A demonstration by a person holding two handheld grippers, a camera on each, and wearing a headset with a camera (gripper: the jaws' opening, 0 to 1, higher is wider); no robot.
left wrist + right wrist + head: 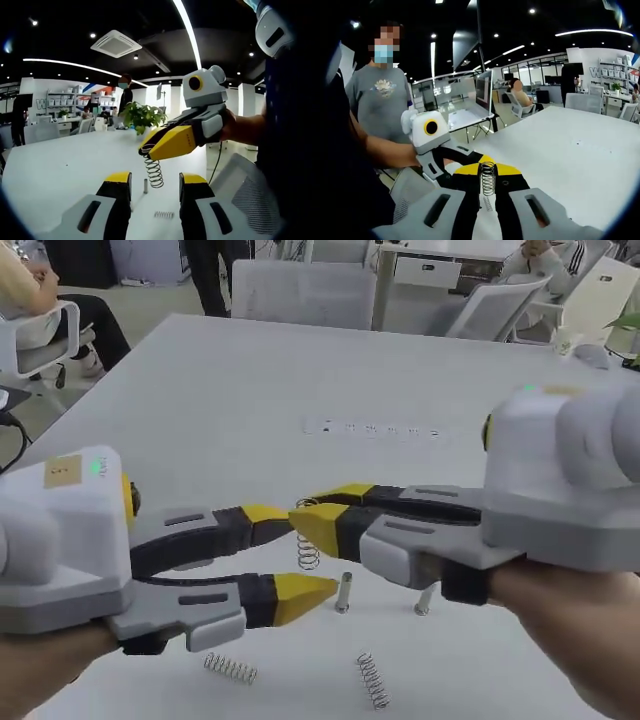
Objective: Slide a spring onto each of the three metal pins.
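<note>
My right gripper [312, 518] is shut on the top of a coil spring [308, 550], which hangs down above the white table [250, 410]. In the right gripper view the spring [488, 181] stands between that gripper's [488, 171] yellow tips. My left gripper [285, 552] is open just left of the spring, with nothing between its jaws. In the left gripper view, beyond my own gripper [155, 182], the spring [154, 171] dangles close beside an upright metal pin [145, 186]. Two pins [343, 592] [422, 602] stand on the table under the right gripper. Both are bare.
Two loose springs [230, 668] [372, 680] lie on the table near its front edge. Chairs [300, 292] stand along the far side. A person [380, 100] stands behind the left gripper in the right gripper view.
</note>
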